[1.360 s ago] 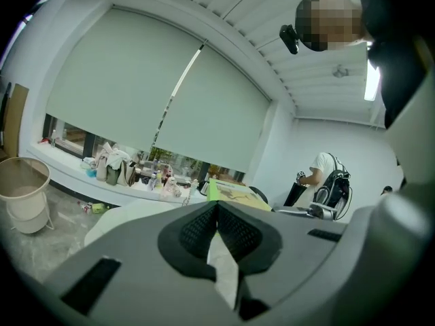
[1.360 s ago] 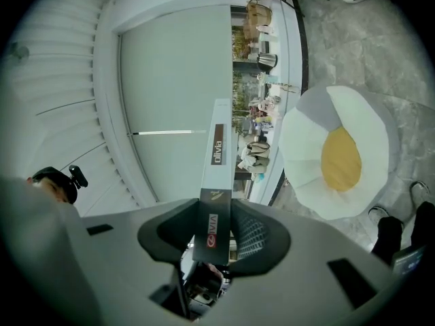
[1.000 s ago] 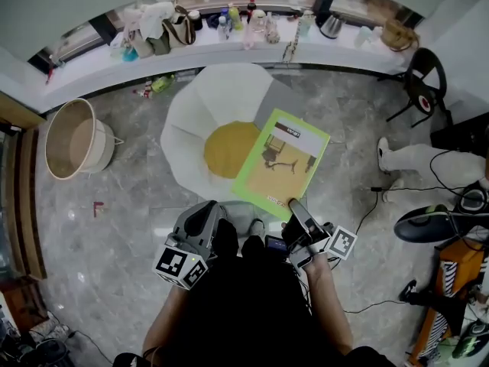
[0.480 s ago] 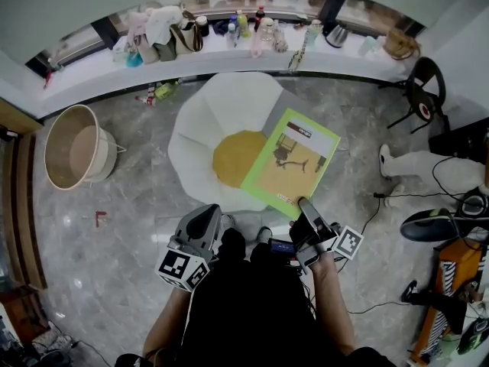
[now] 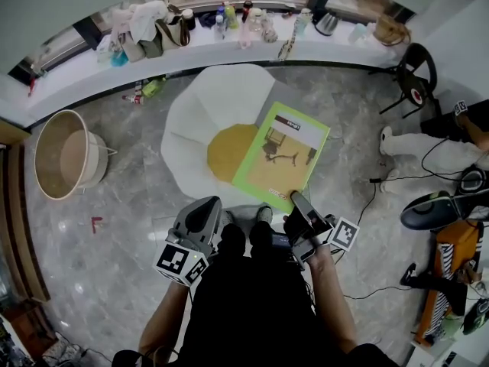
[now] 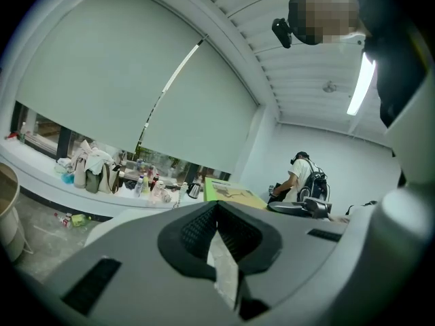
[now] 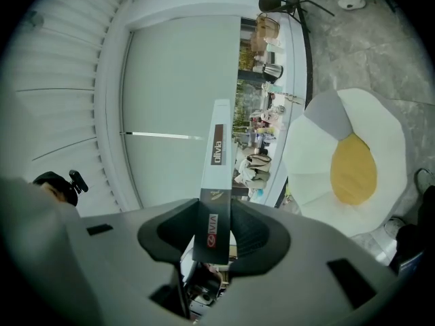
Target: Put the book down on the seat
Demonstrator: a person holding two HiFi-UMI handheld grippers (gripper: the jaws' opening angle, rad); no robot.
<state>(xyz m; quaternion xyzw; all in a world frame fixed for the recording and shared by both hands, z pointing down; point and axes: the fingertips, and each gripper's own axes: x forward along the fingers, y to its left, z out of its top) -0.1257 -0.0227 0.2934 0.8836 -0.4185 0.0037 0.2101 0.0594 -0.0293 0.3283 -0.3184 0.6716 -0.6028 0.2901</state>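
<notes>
The left claw (image 5: 203, 209) hangs closed and empty, as before. Above the right side of the white seat (image 5: 200, 117), the green book (image 5: 281, 157) has barely shifted. Its near edge is still pinched in the right claw (image 5: 296, 202), so I reckon the setting-down is yet to come.

The book (image 5: 280, 157) has a lime-green border round an ochre cover with a dark drawing and a brown band. The seat (image 5: 197, 119) is white, one petal grey, its centre yellow. The floor (image 5: 114, 232) is grey marble, the basket (image 5: 57, 163) beige. The left gripper (image 5: 203, 209) and right gripper (image 5: 296, 201) are grey, their cubes (image 5: 180, 264) marked black-and-white.
</notes>
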